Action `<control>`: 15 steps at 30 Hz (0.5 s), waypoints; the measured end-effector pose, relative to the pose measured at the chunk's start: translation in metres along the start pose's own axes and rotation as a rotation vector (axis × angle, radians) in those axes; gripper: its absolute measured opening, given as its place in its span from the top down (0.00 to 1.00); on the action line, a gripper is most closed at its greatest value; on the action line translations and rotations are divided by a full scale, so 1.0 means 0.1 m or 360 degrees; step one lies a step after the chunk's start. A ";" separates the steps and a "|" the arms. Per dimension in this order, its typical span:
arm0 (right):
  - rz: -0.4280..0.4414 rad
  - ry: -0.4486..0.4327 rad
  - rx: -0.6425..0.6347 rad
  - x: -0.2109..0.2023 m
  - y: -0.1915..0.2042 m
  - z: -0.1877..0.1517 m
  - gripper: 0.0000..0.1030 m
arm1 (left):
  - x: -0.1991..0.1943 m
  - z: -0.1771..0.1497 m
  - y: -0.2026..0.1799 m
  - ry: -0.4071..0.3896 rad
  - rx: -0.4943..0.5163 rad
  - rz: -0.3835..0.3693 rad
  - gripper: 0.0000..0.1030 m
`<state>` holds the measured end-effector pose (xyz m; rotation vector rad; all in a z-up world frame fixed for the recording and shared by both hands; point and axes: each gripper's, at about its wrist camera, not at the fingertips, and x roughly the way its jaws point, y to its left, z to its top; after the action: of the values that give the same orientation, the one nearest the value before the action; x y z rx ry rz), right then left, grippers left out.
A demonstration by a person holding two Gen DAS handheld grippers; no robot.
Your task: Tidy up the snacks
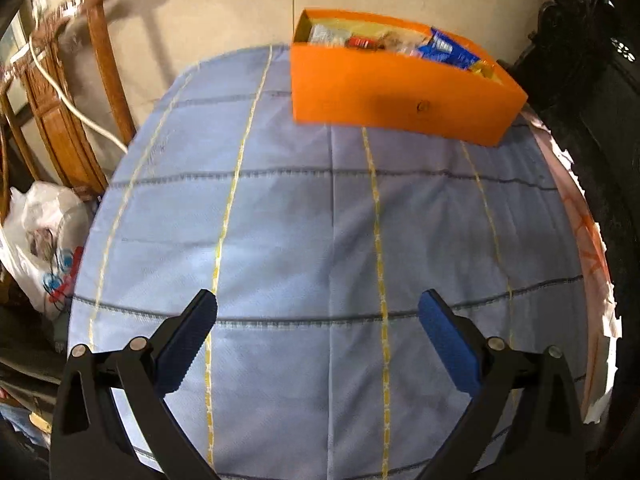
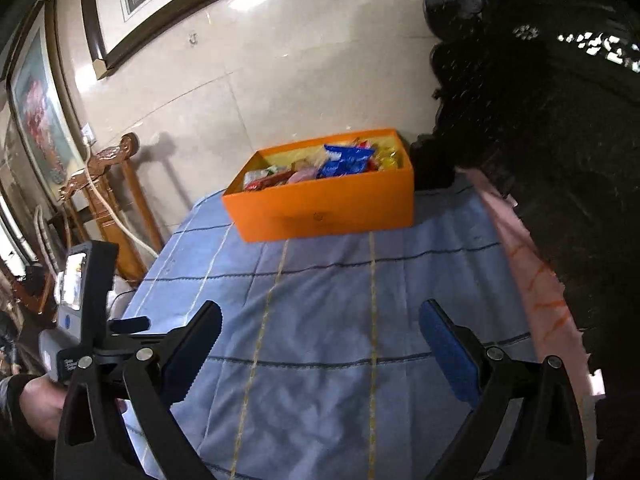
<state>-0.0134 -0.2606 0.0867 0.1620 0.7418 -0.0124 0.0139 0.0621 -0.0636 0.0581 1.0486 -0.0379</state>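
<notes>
The table [image 1: 320,240], under a blue checked cloth, lies bare from its near edge almost to the far edge, with no loose snack on it. At the far edge toward the right corner stands the orange box [image 1: 400,96], and the snacks [image 1: 400,42] are all inside it, packets heaped together. Judging from this, the sorting step looks finished or close to it; the next move probably calls for nothing more than a check of the box, or a reach to the far edge if a packet needs tidying.

The left gripper [image 1: 318,340] hovers over the near part of the table, fingers spread wide and holding nothing. The right gripper [image 2: 320,344] is the same: wide, empty, well apart from the box.

Only the right wrist view shows the person's left hand [image 2: 36,404] on the other gripper's handle, and the framed pictures [image 2: 36,112] on the wall. Only the left wrist view shows a white plastic bag [image 1: 44,248] beside the table's left edge.
</notes>
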 end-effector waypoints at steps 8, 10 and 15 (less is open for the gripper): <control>-0.0280 0.0067 -0.0153 0.22 0.47 0.68 0.03 | -0.63 0.44 -0.21 -0.0262 0.0110 0.0031 0.04; -0.0219 0.0043 -0.0139 0.23 0.51 0.96 0.03 | -0.78 0.61 -0.24 -0.0327 0.0131 0.0040 0.04; -0.0189 0.0092 0.0009 0.42 0.33 1.39 0.03 | -0.99 1.08 -0.31 -0.0474 0.0130 0.0068 0.04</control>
<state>0.1132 -0.2466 0.1642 0.1240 0.8081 -0.1236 0.0562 0.0244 0.0754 0.1443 0.7478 -0.0490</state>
